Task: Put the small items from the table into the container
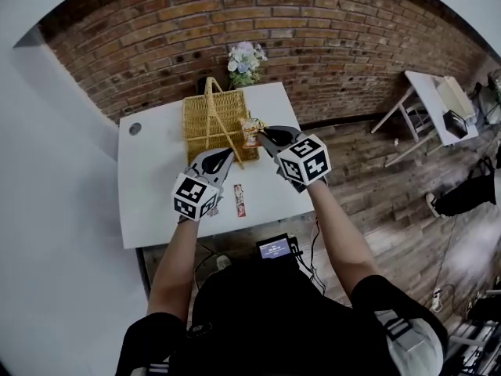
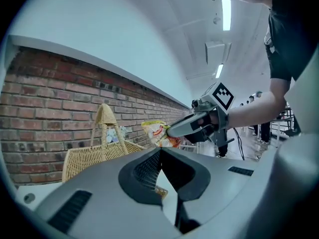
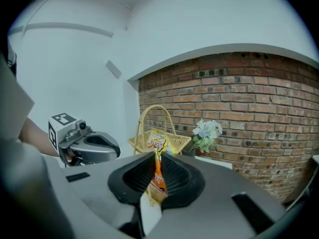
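– The right claw (image 3: 155,158)?
– Clamped on an orange-yellow packet (image 2: 155,132), print unreadable, at the basket's (image 1: 205,124) 3 o'clock
– And the left claw (image 2: 161,152)?
– Closed, empty. A red packet (image 1: 239,200) lies on the surface (image 1: 149,186), basket's 6 o'clock

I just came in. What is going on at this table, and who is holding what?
A person works over a white table with a gripper in each hand. The right gripper is shut on a yellow-orange snack packet and holds it in the air close to the wicker basket. The left gripper is shut and holds nothing. A small red packet lies on the table near its front edge, not yet in the basket.
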